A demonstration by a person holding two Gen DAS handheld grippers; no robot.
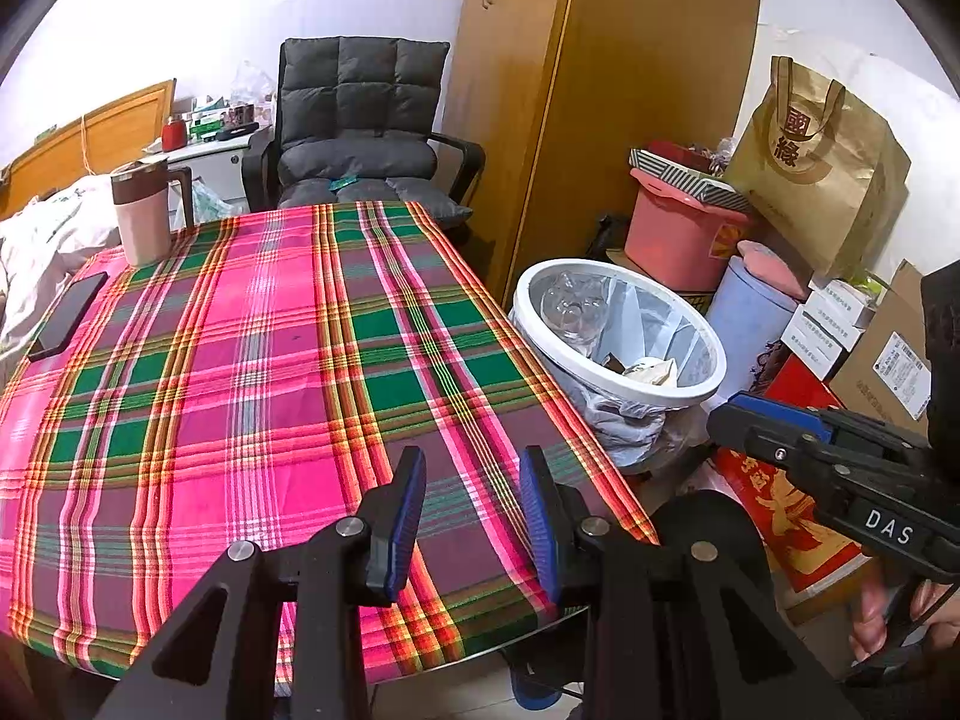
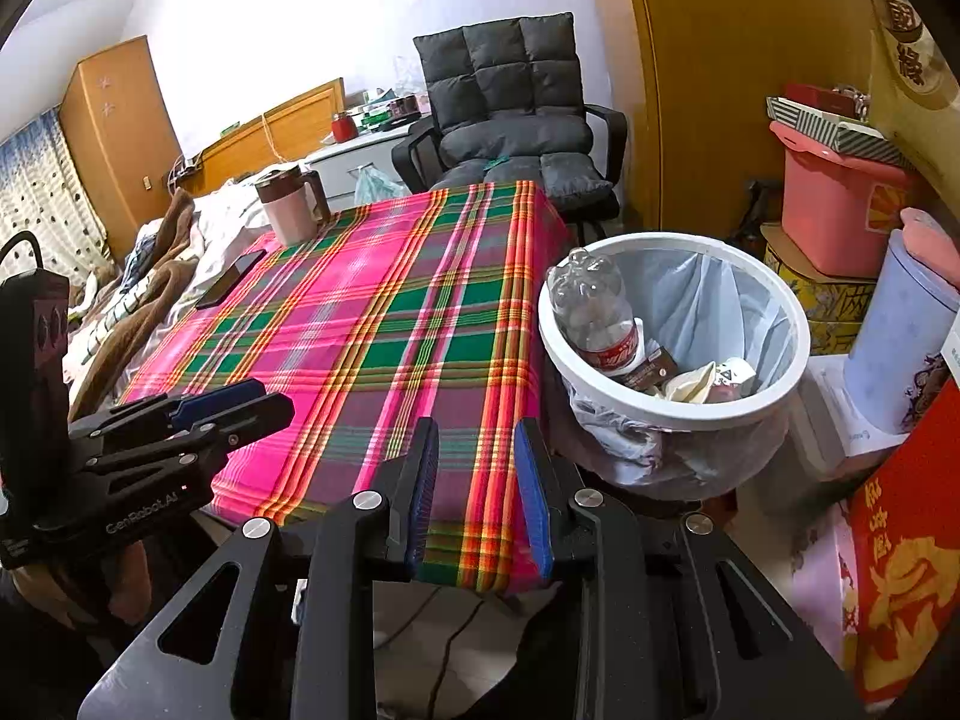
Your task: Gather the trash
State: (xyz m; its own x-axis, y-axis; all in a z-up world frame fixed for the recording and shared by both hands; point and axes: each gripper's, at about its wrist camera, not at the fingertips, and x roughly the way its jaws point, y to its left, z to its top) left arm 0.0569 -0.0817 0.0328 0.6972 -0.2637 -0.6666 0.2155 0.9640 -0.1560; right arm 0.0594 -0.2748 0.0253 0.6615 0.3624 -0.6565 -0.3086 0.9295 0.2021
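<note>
A white trash bin [image 1: 708, 387] [image 2: 801, 324] with a plastic liner stands on the floor right of the table. In it lie a clear plastic bottle [image 2: 591, 312] [image 1: 573, 306], a brown carton [image 2: 651, 369] and crumpled paper [image 2: 696, 387]. My left gripper [image 1: 474, 474] is open and empty above the near right part of the plaid tablecloth [image 1: 252, 348]. My right gripper [image 2: 477, 447] is open and empty over the table's near edge, left of the bin. Each gripper shows in the other's view, the right one [image 1: 729, 420] beside the bin and the left one [image 2: 264, 399] over the cloth.
On the table stand a pink mug with a brown lid [image 1: 144, 213] [image 2: 291, 207] and a black phone [image 1: 69, 315] [image 2: 231, 279]. A dark padded chair [image 1: 360, 132] is behind the table. A wooden wardrobe [image 1: 600, 90], pink tub [image 1: 678, 240], boxes and a paper bag [image 1: 822, 162] crowd the right.
</note>
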